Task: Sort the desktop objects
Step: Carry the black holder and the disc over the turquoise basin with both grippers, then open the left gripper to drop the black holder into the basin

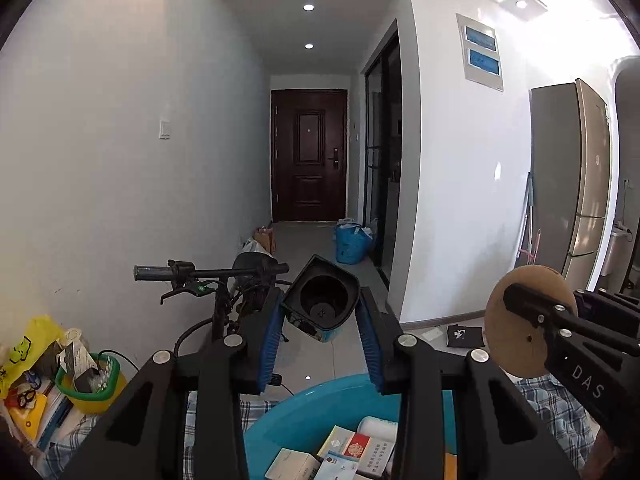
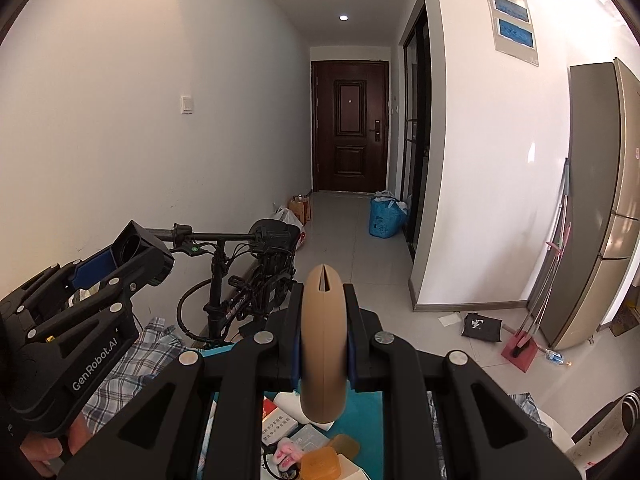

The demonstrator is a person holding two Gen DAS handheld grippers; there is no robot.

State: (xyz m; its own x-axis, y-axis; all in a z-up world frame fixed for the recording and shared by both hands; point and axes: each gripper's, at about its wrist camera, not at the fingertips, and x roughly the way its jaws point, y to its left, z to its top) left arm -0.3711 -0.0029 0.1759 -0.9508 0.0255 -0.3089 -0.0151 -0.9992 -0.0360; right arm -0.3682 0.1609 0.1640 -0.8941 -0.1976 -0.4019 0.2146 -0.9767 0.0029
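Observation:
My left gripper is shut on a black square holder with a round well and a light blue base, held tilted in the air. The right wrist view shows that gripper and the holder at the left. My right gripper is shut on a tan round disc-shaped case, seen edge-on. In the left wrist view the case is at the right, clamped by the right gripper. Both hang over a blue basin holding several small boxes.
A plaid cloth covers the table. A green and yellow tub and clutter sit at the left. A black folding bike stands beyond the table by the wall. A fridge and a blue bag are farther off.

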